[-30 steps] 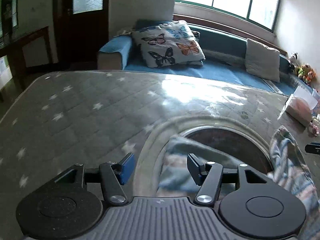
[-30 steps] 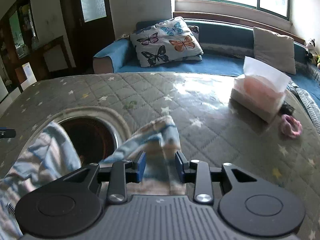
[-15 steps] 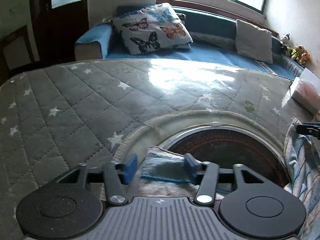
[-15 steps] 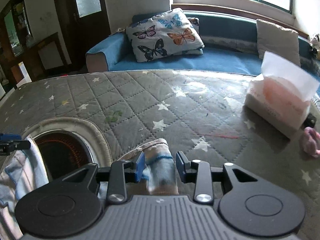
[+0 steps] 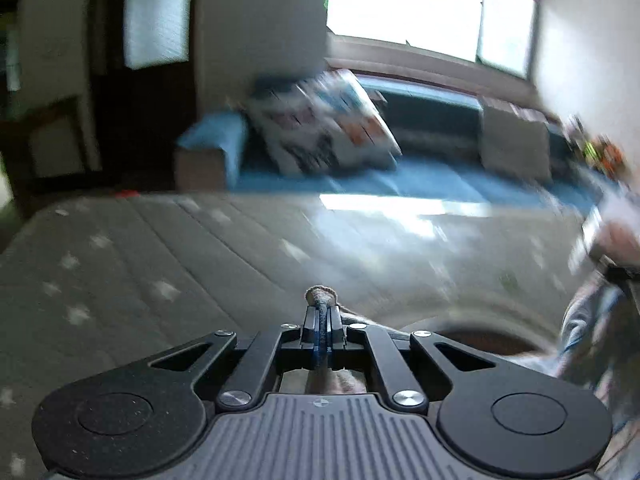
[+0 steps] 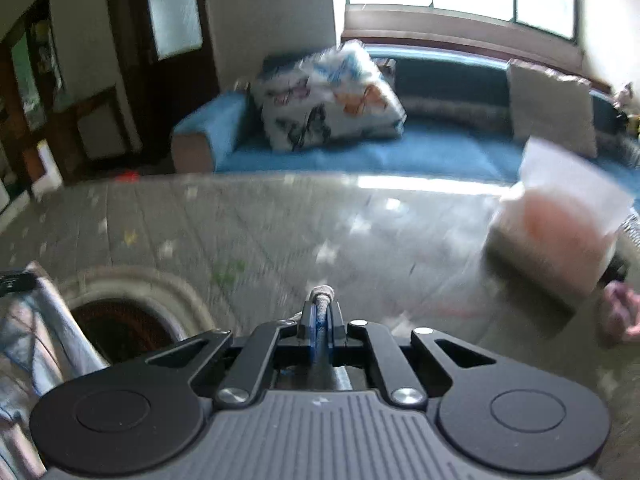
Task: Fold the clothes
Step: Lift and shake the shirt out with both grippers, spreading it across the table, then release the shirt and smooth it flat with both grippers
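- The left gripper (image 5: 320, 320) was clamped tight on a bunched edge of the garment (image 5: 320, 294); a small knot of cloth stood out above the closed fingertips.
- The right gripper (image 6: 319, 318) was likewise pinched fully together on another edge of the same garment, with a pale roll of fabric showing just past its fingertips.
- The garment, a pale blue-and-white striped fabric, hung between the two grippers. In the left wrist view its free part draped at the right edge of the frame; in the right wrist view it draped at the left edge (image 6: 36, 344).
- Below the garment lay a grey quilted cover (image 5: 160, 260) printed with white stars, spread over a flat surface.
- A round opening (image 6: 120, 328) with a pale padded rim was set into that cover, dark and reddish inside. It lay near both grippers, between them.
- A tissue pack (image 6: 560, 232), with a white sheet standing up from it, rested on the cover to the right of the right gripper, well apart from it.
- A pink item (image 6: 622, 312) lay just beside the pack; blur prevented identification.
- A blue sofa (image 6: 360, 152) with a butterfly-print cushion (image 6: 328, 96) stood beyond the cover, under a window.
- Both views were motion-blurred.
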`<action>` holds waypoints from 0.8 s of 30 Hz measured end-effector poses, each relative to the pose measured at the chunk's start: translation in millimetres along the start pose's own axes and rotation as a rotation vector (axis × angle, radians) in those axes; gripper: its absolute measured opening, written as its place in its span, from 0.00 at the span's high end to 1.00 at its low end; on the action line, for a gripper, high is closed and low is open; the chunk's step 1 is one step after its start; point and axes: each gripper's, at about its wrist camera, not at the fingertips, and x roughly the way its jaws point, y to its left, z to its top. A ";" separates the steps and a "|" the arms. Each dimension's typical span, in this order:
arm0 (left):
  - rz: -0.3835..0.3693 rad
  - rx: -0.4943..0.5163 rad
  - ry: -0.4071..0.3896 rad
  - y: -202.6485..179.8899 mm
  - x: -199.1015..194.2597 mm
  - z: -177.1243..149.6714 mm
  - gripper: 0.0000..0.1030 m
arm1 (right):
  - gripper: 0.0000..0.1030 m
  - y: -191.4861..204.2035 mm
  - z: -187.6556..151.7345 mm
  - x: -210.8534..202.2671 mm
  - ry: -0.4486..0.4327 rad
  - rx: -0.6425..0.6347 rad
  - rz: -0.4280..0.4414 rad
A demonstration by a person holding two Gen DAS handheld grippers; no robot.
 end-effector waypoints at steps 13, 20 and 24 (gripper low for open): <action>0.137 -0.064 0.077 36.0 40.0 -6.7 0.86 | 0.86 -8.8 7.9 35.5 0.010 0.061 -0.043; 0.157 -0.063 0.084 34.2 10.0 -10.0 0.41 | 0.64 9.7 -1.2 9.0 0.066 -0.017 -0.014; 0.140 -0.006 0.101 17.9 -14.9 -22.0 0.29 | 0.51 31.7 -14.5 -15.6 0.094 -0.075 0.018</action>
